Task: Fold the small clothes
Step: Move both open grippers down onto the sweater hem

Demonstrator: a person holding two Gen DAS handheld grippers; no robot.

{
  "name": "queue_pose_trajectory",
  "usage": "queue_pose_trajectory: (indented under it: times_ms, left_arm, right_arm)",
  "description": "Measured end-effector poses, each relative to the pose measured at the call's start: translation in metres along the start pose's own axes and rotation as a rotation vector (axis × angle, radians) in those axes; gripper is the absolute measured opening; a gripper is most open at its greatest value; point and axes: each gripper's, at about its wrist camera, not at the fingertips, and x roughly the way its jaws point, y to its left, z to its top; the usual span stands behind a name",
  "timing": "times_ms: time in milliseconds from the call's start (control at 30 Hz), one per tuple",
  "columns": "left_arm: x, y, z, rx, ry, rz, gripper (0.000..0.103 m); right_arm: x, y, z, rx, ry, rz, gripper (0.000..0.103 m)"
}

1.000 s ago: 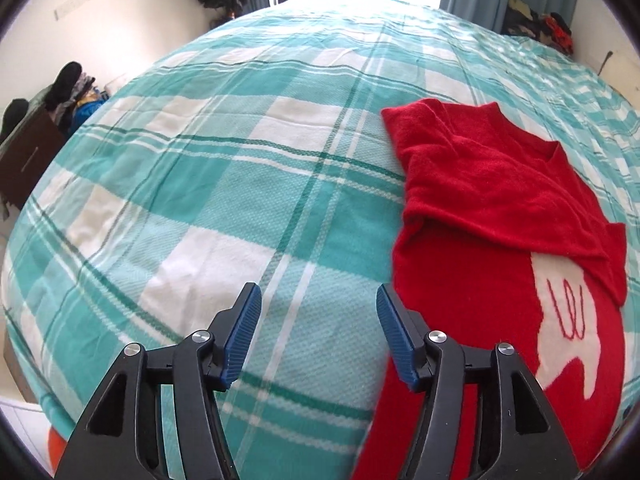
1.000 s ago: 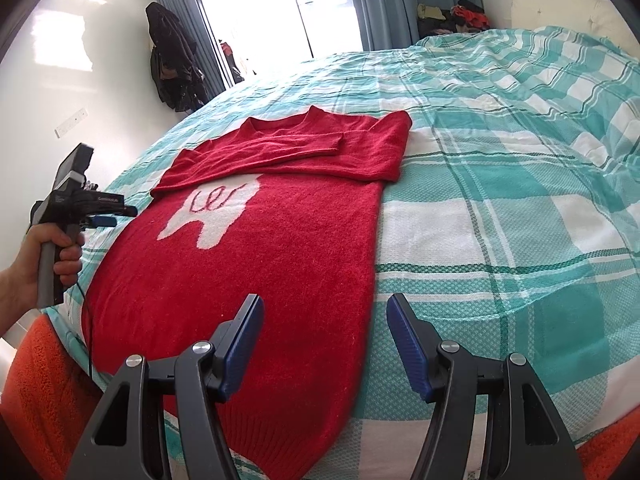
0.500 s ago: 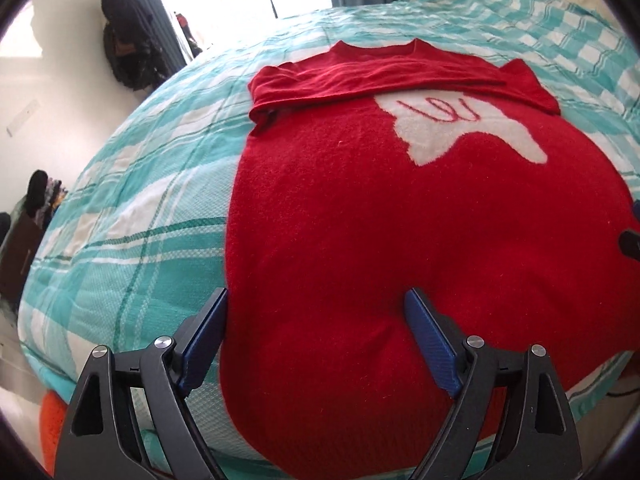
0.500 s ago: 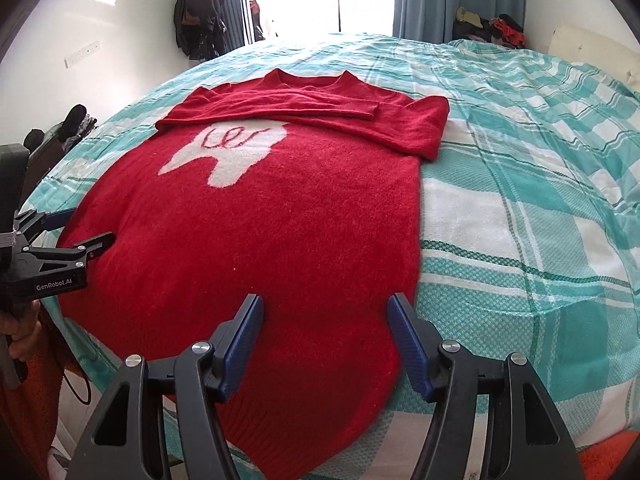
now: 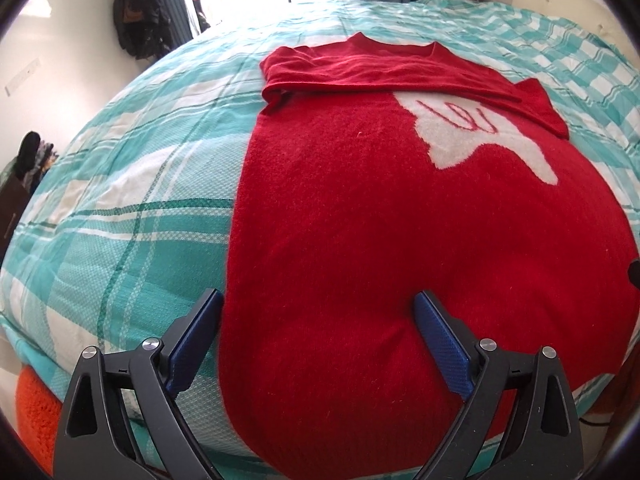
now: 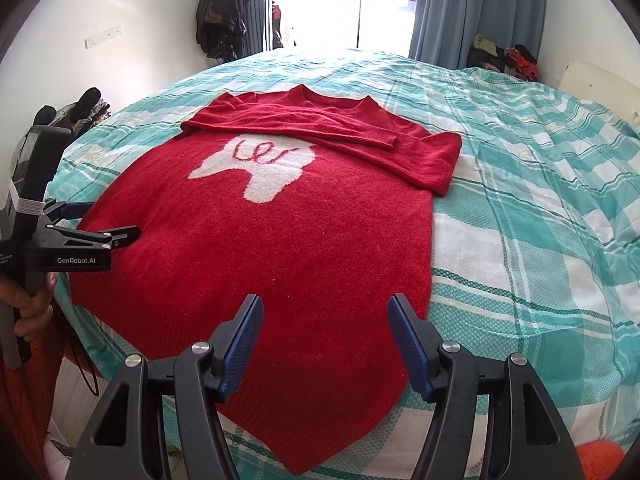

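Note:
A red knit sweater (image 5: 400, 232) with a white patch (image 5: 480, 140) lies flat on the bed, both sleeves folded across the chest below the collar. It also shows in the right wrist view (image 6: 280, 248). My left gripper (image 5: 316, 340) is open and empty, low over the sweater's left hem corner; it also shows at the left edge of the right wrist view (image 6: 108, 220). My right gripper (image 6: 324, 344) is open and empty, just above the sweater's right hem corner. The hem hangs over the bed's near edge.
The bed has a teal and white plaid cover (image 6: 540, 208). Something orange (image 5: 36, 412) lies below the near edge. Dark clothes (image 6: 220, 12) hang on the far wall by a bright window with blue curtains (image 6: 476, 8). More clothes (image 6: 504, 58) are piled in the far right corner.
My left gripper has swung from the bare plaid cover to the sweater's hem and opened wider. My right gripper has shifted left, so the sweater's hem now lies between its fingers.

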Motion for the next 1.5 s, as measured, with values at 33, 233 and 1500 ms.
queue_pose_trajectory:
  times_ms: [33, 233, 1500]
  left_arm:
    - [0.0, 0.0, 0.0, 0.0, 0.0, 0.003, 0.096]
    - [-0.003, 0.0, -0.004, -0.001, 0.002, 0.012, 0.096]
    - [-0.01, -0.025, -0.018, 0.101, -0.034, 0.001, 0.102]
  right_arm:
    - [0.0, 0.0, 0.001, 0.001, -0.004, 0.002, 0.064]
    - [-0.003, -0.009, -0.001, 0.03, -0.012, 0.016, 0.065]
    - [0.033, 0.003, -0.021, -0.015, 0.076, 0.081, 0.076]
